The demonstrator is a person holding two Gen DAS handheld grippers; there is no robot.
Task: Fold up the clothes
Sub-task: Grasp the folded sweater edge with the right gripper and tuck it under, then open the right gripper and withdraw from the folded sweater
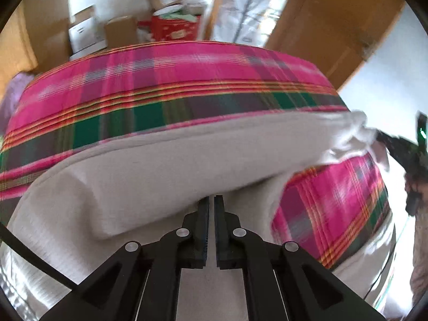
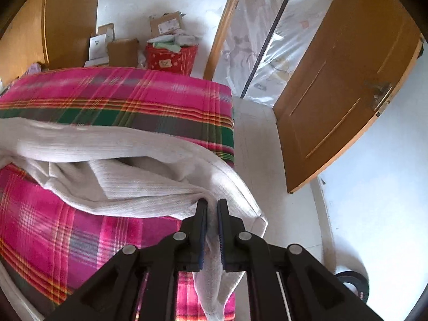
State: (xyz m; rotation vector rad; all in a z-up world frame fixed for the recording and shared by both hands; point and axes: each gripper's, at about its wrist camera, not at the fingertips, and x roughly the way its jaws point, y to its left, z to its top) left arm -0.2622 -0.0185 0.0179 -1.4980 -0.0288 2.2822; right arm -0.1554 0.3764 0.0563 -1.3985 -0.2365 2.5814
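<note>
Pink plaid bed cover (image 2: 112,99) under everything. White knit garment (image 2: 133,187) draped across it, lifted off cover, slack between your two grips. Step, by my reading: mid-fold, carrying edge over. Right gripper (image 2: 211,206): jaws nearly closed, pinching garment's near corner. Left gripper (image 1: 211,200): jaws almost closed; fabric at tips, grip likely but not certain. Next: lay carried edge square, then release.

Off-white ribbed garment (image 2: 128,187); bed cover (image 2: 112,99) pink plaid, green band, red-yellow stripes; tongs (image 2: 211,206) black; door (image 2: 345,80) orange-brown; red box (image 2: 171,58).
</note>
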